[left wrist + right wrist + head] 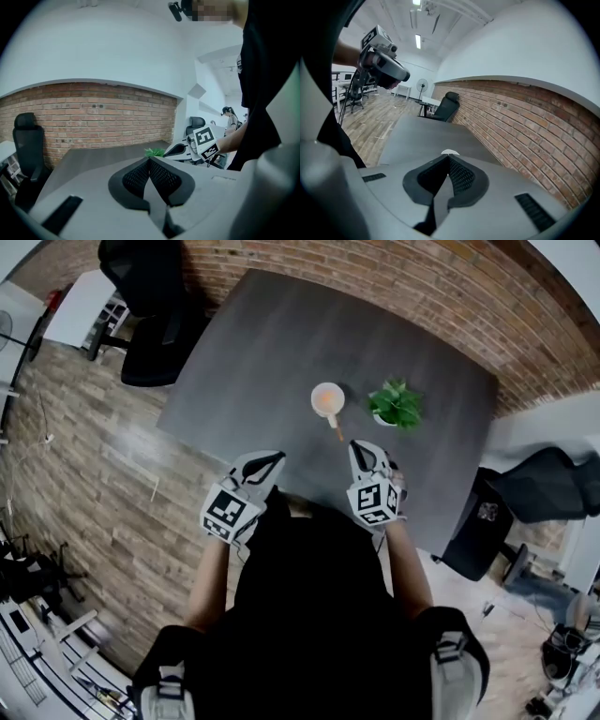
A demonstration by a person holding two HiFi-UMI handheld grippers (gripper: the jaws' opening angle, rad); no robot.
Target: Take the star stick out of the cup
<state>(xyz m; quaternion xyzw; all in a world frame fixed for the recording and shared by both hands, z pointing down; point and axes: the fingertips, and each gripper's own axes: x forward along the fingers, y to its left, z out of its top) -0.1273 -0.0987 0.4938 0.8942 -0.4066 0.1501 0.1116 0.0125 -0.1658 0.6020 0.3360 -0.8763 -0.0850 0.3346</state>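
A white cup (pixel 327 399) stands on the dark grey table (pixel 262 352), with a thin orange stick (pixel 335 427) leaning out over its near rim; the star end does not show. Beside it is a small green plant (pixel 396 404). My left gripper (pixel 270 460) hovers by the table's near edge, shut and holding nothing. My right gripper (pixel 360 450) is also shut and bare, just short of the cup and stick. In the right gripper view only a white sliver of the cup (pixel 450 152) peeks over the closed jaws. The plant (pixel 153 152) shows past the left jaws.
Black office chairs stand at the far left (pixel 155 324) and at the right (pixel 553 486). A white desk (pixel 80 304) sits by the left chair. A brick wall (pixel 394 277) runs behind the table, over a wood-plank floor (pixel 84 456).
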